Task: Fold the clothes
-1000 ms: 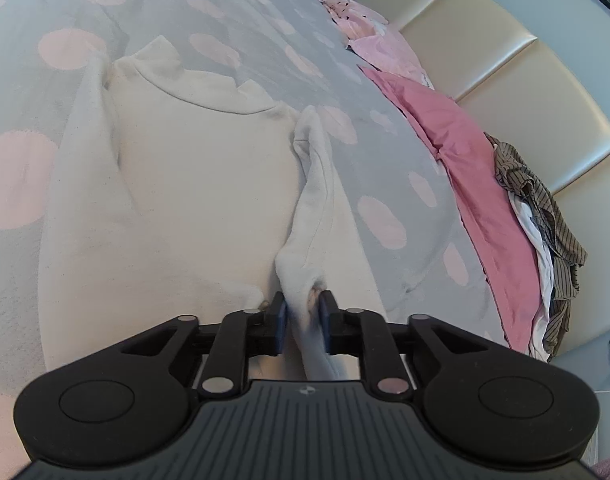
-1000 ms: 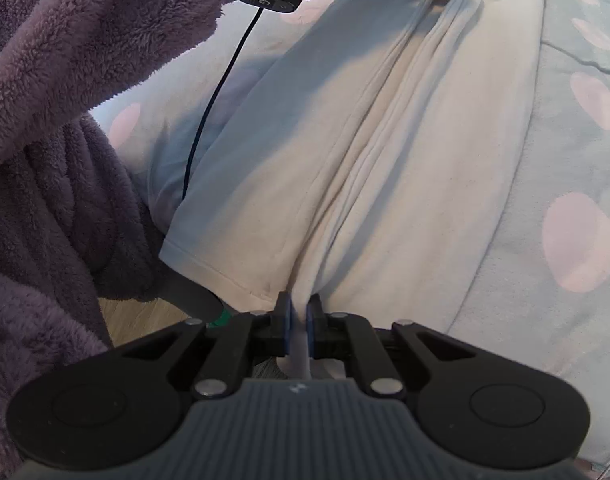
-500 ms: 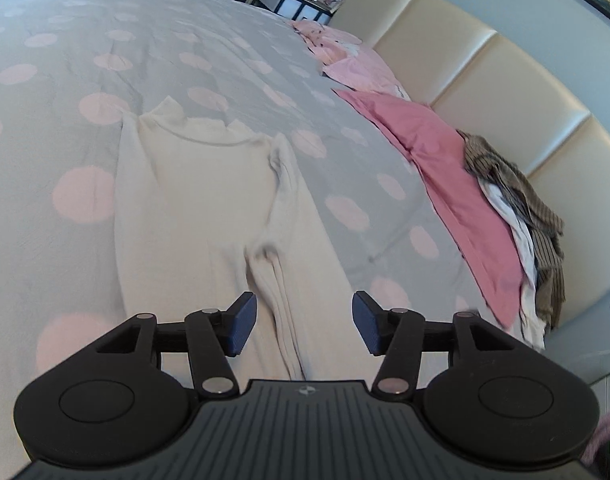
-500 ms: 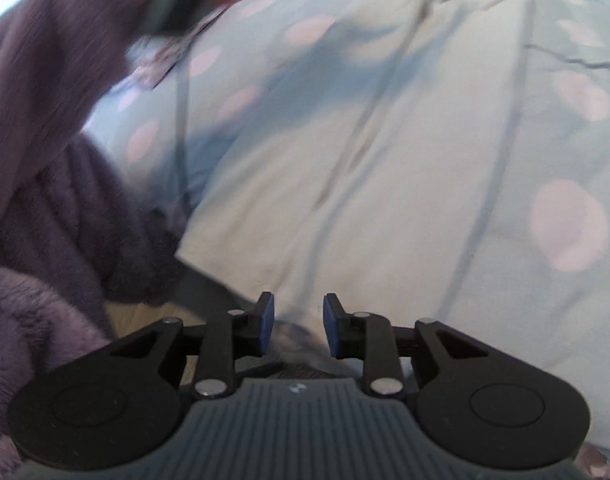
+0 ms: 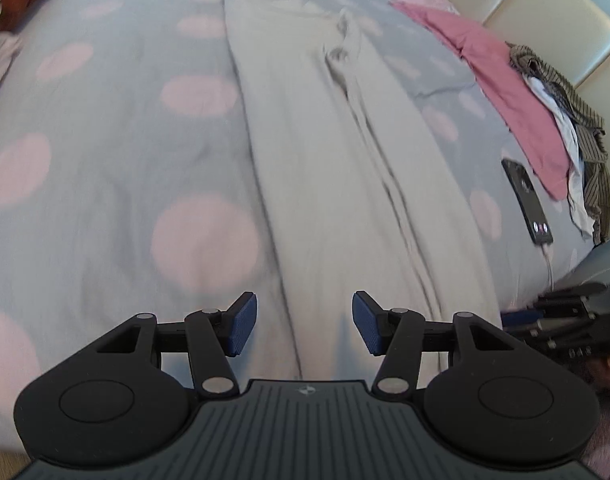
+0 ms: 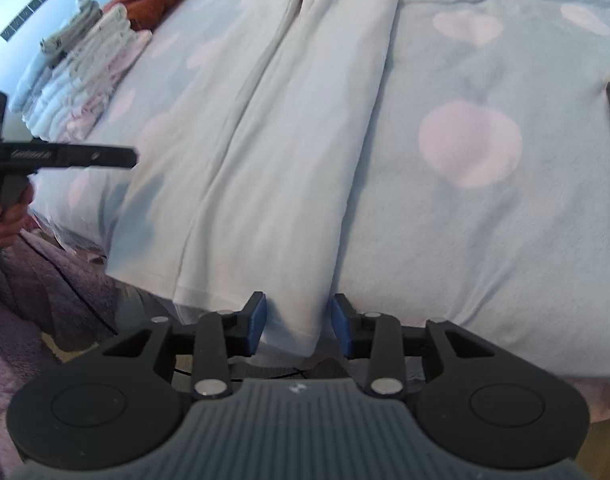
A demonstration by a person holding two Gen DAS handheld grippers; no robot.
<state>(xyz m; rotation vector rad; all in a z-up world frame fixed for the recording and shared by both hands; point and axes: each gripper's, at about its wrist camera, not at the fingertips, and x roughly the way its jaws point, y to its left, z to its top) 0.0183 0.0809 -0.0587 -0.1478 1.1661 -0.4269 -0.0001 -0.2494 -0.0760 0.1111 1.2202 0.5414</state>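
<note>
So the cream top (image 5: pixel 325 152) is lying stretched out long on the grey bedspread (image 5: pixel 105 152) with the pink spots, both sides folded in toward its middle, its collar end pointing away from the near bed edge and its hem sitting right at that edge. The left gripper (image 5: pixel 305 326) is hovering over the hem end of the top with its jaws standing about half open, nothing between the blue pads, fabric just showing below. The right gripper (image 6: pixel 297 326) is hanging at the hem's right corner and its jaws are opening; the corner of the top is sitting in the gap, but the pads aren't pressing on it. Right of the top, a black phone (image 5: pixel 527 204) is lying on the bedspread. Beyond that phone, a pink garment (image 5: pixel 505 80) and a striped one (image 5: pixel 585 128) are piling up against the headboard (image 5: pixel 545 4). Left of the top, folded laundry (image 6: pixel 85 64) is sitting stacked.
</note>
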